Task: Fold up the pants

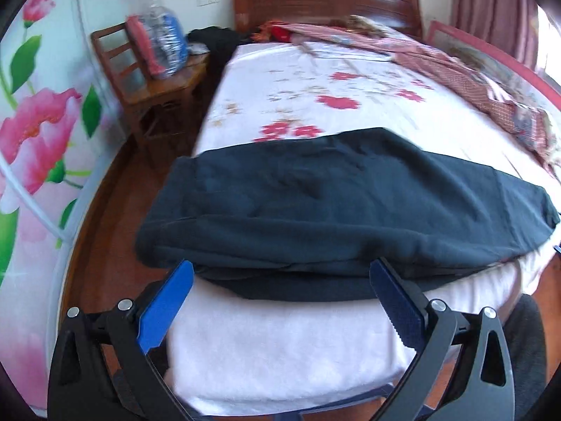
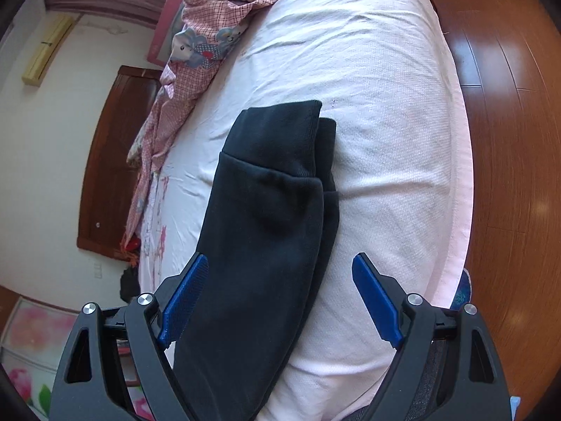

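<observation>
The fingers (image 1: 168, 301) of the left gripper (image 1: 280, 280) stand wide apart, nothing between them, poised at the near edge of the dark pants (image 1: 333, 203). The right gripper (image 2: 280, 280) is likewise spread wide; its left finger sits just beside the cloth, but nothing is pinched. The pants lie across the foot end of the bed (image 1: 280, 343), legs stacked one over the other in a long band, cuffs (image 2: 291, 133) at one end. That lengthwise fold looks done, and the open fingers suggest a hold is about to be taken for a crosswise fold. Beyond lie the floral sheet (image 1: 333, 80), a rumpled plaid quilt (image 2: 210, 42), the wooden headboard (image 1: 326, 0) and a chair (image 1: 154, 84) carrying a big water bottle (image 1: 164, 35).
</observation>
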`<move>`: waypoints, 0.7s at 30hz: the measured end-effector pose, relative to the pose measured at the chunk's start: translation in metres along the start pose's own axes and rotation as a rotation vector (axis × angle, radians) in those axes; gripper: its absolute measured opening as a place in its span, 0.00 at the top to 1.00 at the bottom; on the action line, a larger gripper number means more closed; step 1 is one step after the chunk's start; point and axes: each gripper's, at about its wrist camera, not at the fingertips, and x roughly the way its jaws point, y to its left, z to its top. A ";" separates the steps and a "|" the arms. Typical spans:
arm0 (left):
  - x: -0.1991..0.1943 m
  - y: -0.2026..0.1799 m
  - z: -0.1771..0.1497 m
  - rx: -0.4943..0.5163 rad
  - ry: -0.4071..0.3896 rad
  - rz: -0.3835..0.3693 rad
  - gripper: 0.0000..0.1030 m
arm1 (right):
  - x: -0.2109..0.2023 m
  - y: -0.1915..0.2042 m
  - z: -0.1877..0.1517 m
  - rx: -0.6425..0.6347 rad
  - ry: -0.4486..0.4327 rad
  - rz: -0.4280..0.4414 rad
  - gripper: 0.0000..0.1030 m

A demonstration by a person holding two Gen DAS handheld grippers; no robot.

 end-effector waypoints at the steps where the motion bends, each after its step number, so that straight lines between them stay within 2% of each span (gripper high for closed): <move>1: -0.001 -0.009 0.002 0.015 0.000 -0.020 0.02 | 0.001 -0.002 0.003 0.009 0.001 0.005 0.19; 3: -0.004 -0.030 0.004 0.049 0.004 -0.078 0.02 | 0.005 -0.007 0.008 0.029 0.005 0.022 0.19; 6: -0.007 -0.055 0.007 0.116 0.004 -0.123 0.02 | 0.010 -0.011 0.012 0.044 0.011 0.048 0.19; 9: -0.013 -0.074 0.007 0.180 -0.006 -0.134 0.02 | 0.017 -0.011 0.014 0.048 0.021 0.081 0.19; 11: -0.015 -0.083 0.007 0.212 -0.005 -0.142 0.02 | 0.022 -0.013 0.015 0.053 0.030 0.050 0.19; 14: -0.019 -0.089 0.006 0.223 -0.001 -0.140 0.02 | 0.022 -0.015 0.015 0.058 0.014 0.073 0.19; 16: -0.021 -0.088 0.007 0.214 0.002 -0.139 0.02 | 0.022 -0.016 0.014 0.064 0.013 0.118 0.19; 18: -0.018 -0.087 0.007 0.207 0.011 -0.139 0.02 | 0.022 -0.015 0.013 0.057 0.015 0.118 0.19; 20: -0.016 -0.084 0.008 0.194 0.016 -0.137 0.02 | 0.023 -0.007 0.012 0.015 0.029 0.130 0.24; 21: -0.016 -0.083 0.008 0.189 0.019 -0.141 0.02 | 0.023 -0.002 0.012 -0.017 0.027 0.095 0.29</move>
